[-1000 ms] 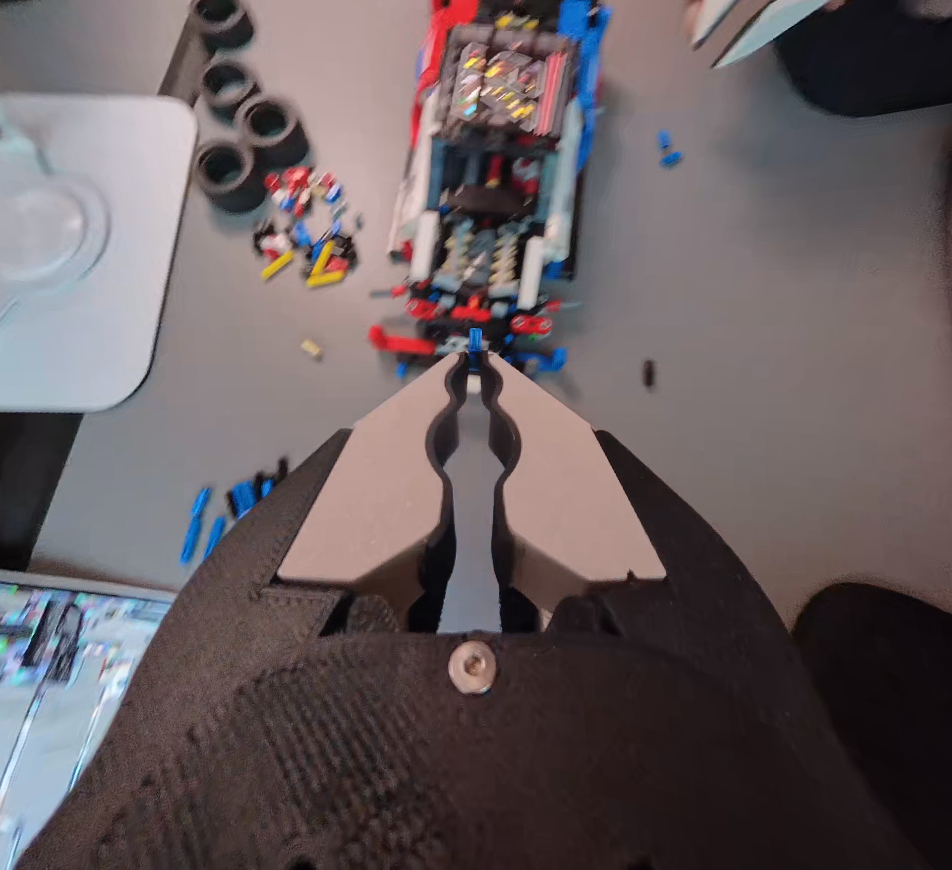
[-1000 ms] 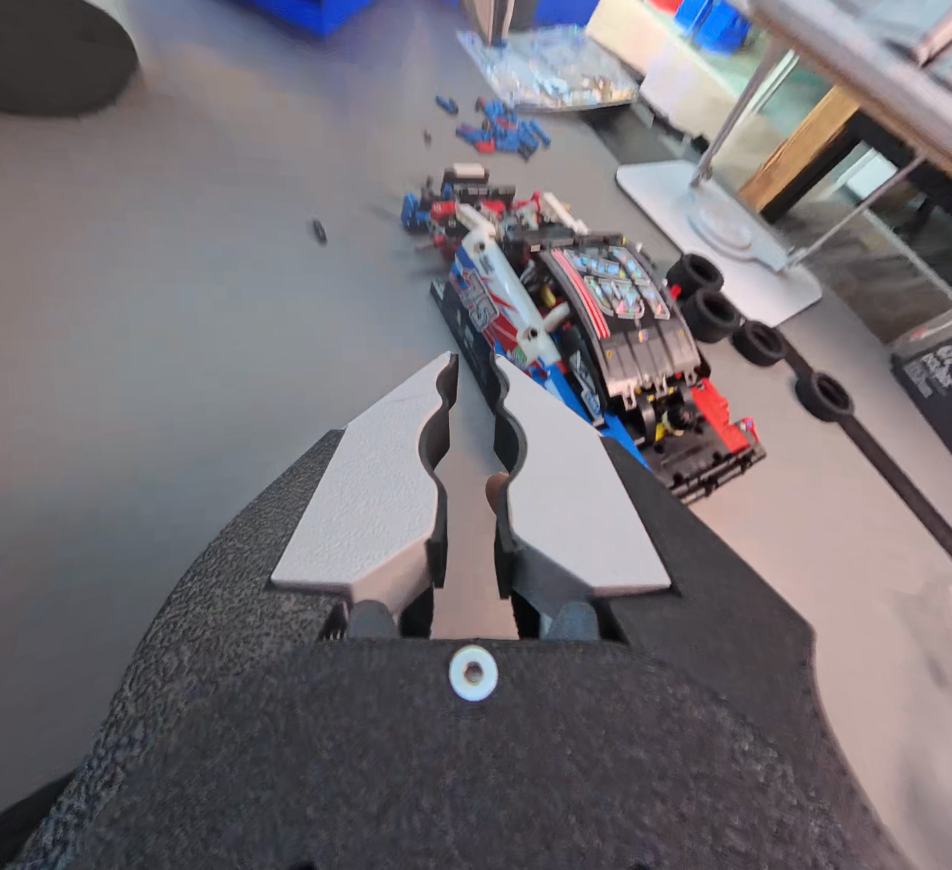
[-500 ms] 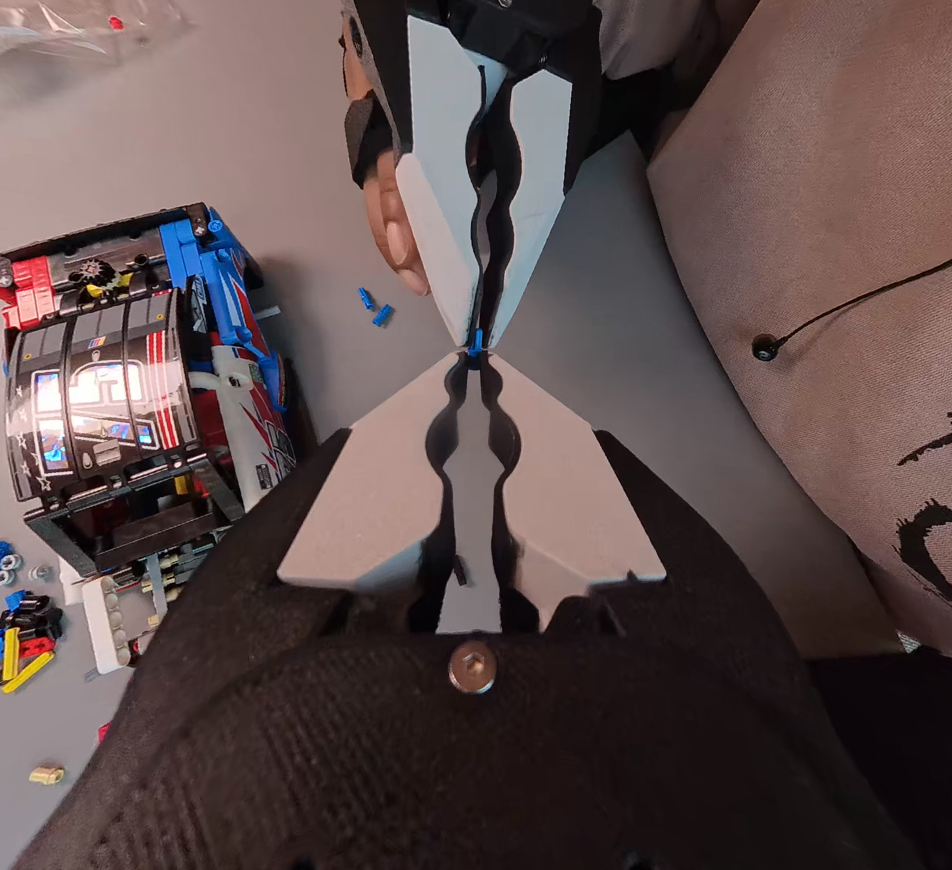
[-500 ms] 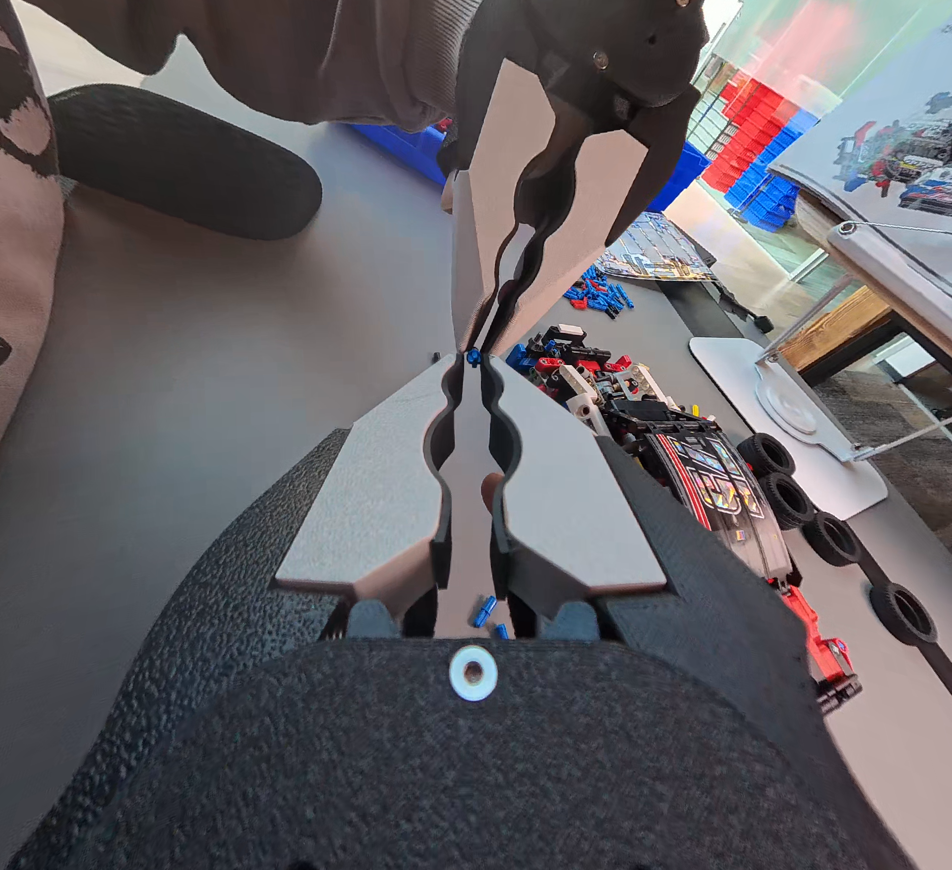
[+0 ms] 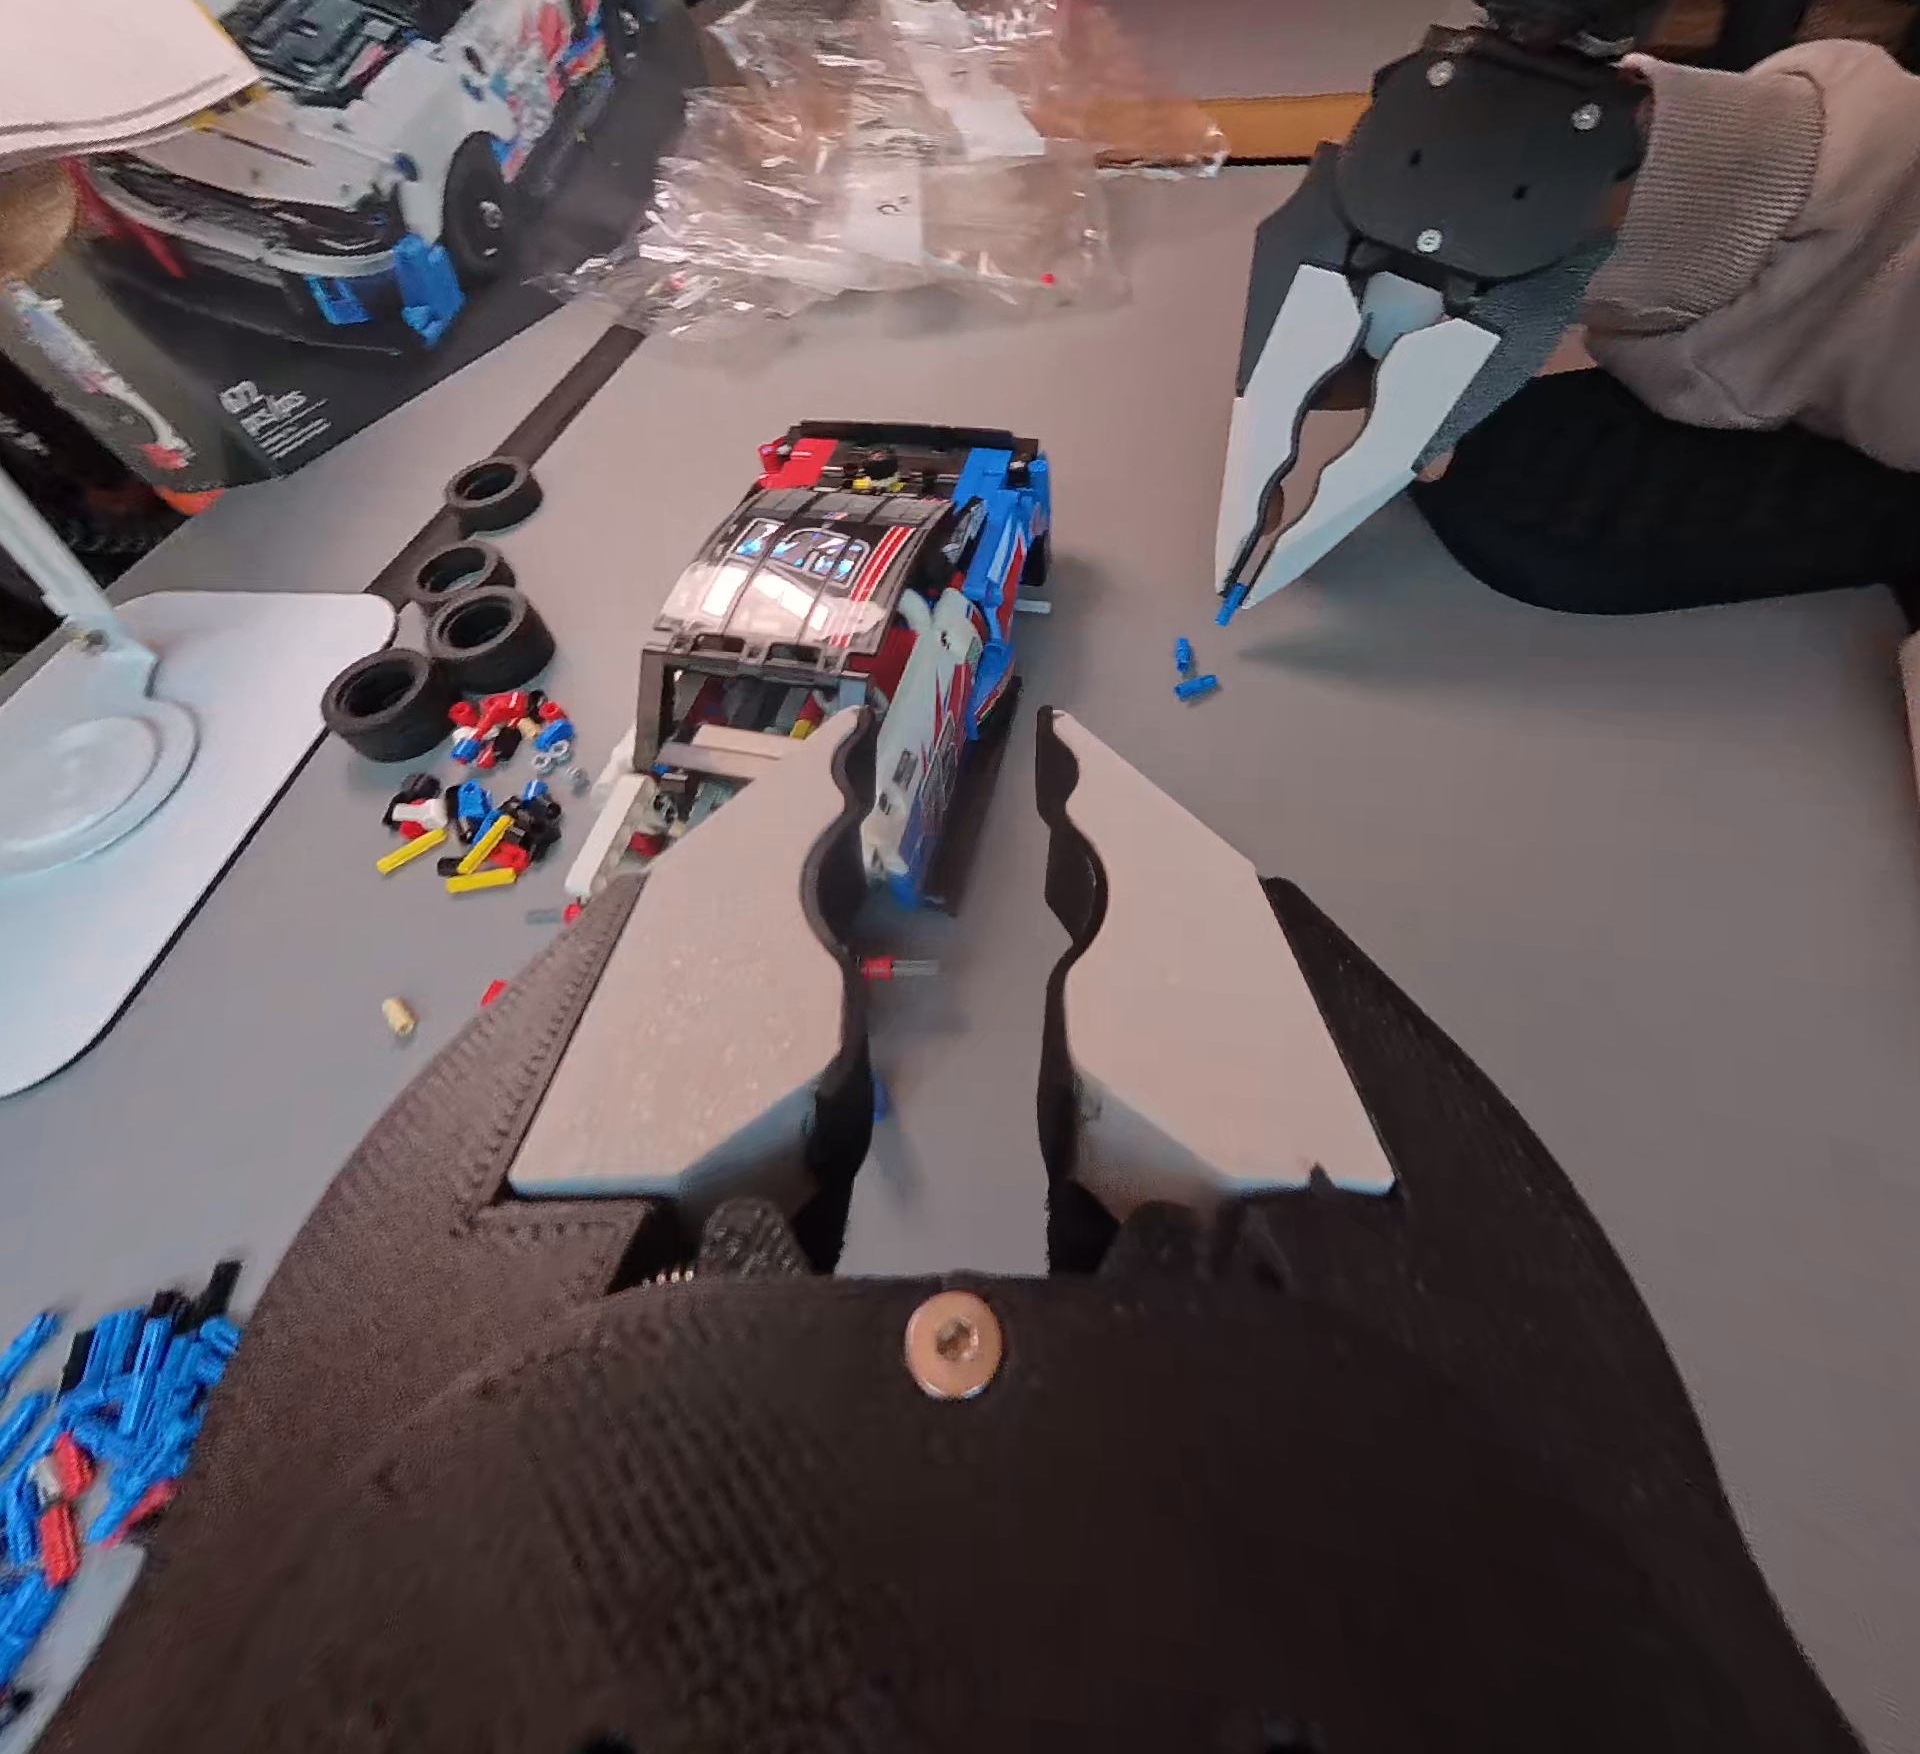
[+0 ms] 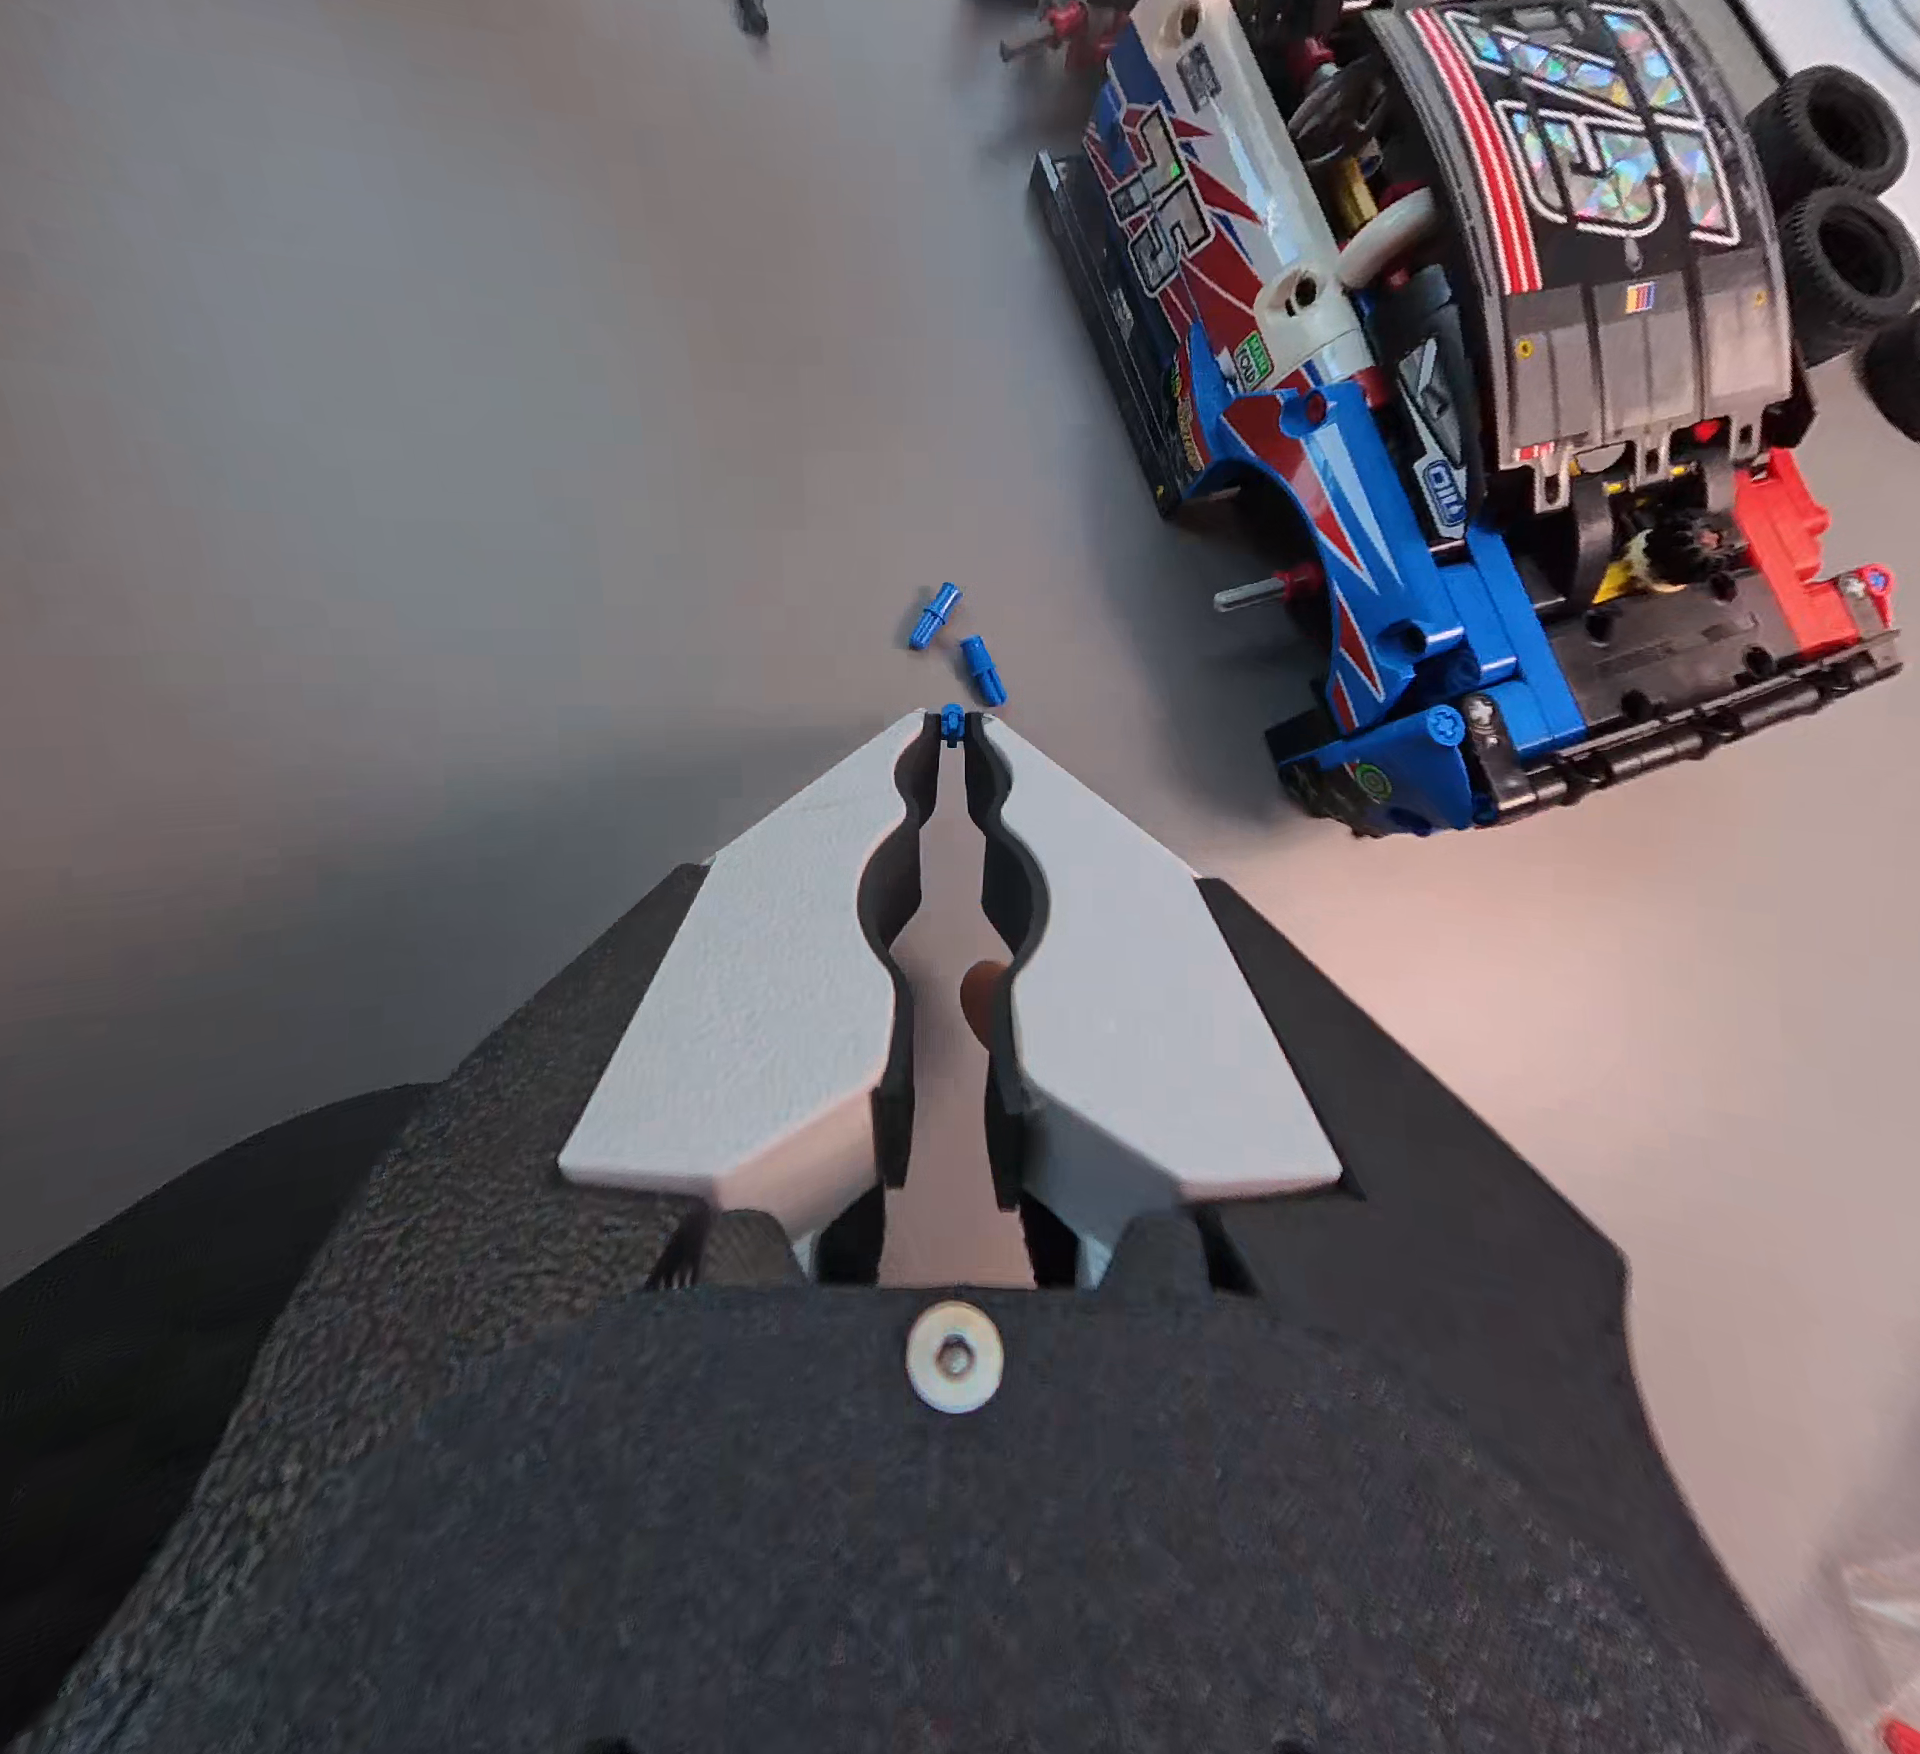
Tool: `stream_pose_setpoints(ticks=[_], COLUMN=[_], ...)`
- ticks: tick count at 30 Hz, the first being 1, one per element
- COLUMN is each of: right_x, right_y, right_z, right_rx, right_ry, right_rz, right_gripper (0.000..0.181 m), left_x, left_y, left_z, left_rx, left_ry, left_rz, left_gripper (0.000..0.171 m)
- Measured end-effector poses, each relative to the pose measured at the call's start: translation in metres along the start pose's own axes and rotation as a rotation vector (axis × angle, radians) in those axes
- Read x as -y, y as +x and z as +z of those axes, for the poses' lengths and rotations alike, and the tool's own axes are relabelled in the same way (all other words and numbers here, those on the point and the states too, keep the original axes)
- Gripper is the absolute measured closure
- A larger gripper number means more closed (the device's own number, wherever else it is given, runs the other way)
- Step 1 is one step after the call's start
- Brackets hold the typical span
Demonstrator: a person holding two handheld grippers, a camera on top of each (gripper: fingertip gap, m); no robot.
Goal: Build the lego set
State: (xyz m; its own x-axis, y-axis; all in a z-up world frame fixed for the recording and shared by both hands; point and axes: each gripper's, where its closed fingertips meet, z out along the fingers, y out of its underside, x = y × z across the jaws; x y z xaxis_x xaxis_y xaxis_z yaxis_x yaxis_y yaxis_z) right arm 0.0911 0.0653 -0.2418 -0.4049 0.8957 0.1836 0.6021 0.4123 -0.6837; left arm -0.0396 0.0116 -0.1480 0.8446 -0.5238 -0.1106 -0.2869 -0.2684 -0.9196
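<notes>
car body (image 5: 852, 644) mid-table, shell mostly built; four tyres (image 5: 457, 624) loose beside it, unfitted. right gripper (image 6: 951, 728) pinching blue pin (image 6: 951, 725). left gripper (image 5: 945, 748) fingers spread, empty. loose parts (image 5: 478, 811) remain.

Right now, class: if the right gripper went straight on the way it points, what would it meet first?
Probably the two loose blue pins just beyond the right gripper, which holds a blue pin; otherwise the grey table. Depth is unclear.
</notes>
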Motion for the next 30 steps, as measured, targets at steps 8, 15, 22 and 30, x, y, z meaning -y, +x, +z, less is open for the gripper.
stream_pose_setpoints(ticks=[8, 15, 22, 30], right_x=[-0.008, -0.008, -0.007, 0.030], right_y=[0.007, 0.008, 0.007, 0.012], right_z=[0.015, 0.019, 0.020, 0.003], right_rx=[-0.043, -0.062, -0.057, -0.040], right_ry=[-0.085, -0.111, -0.106, 0.178], right_rz=[-0.024, -0.032, -0.020, 0.080], right_gripper=[0.179, 0.179, 0.178, 0.164], left_x=[-0.025, -0.026, -0.042, -0.043], left_y=[-0.029, -0.057, -0.070, -0.077], left_z=[-0.039, -0.067, -0.075, -0.080], left_rx=[0.228, 0.345, 0.411, 0.474], left_ry=[0.127, 0.251, 0.230, 0.226], left_rz=[-0.157, -0.241, -0.242, -0.218], left_gripper=[0.136, 0.147, 0.155, 0.155])
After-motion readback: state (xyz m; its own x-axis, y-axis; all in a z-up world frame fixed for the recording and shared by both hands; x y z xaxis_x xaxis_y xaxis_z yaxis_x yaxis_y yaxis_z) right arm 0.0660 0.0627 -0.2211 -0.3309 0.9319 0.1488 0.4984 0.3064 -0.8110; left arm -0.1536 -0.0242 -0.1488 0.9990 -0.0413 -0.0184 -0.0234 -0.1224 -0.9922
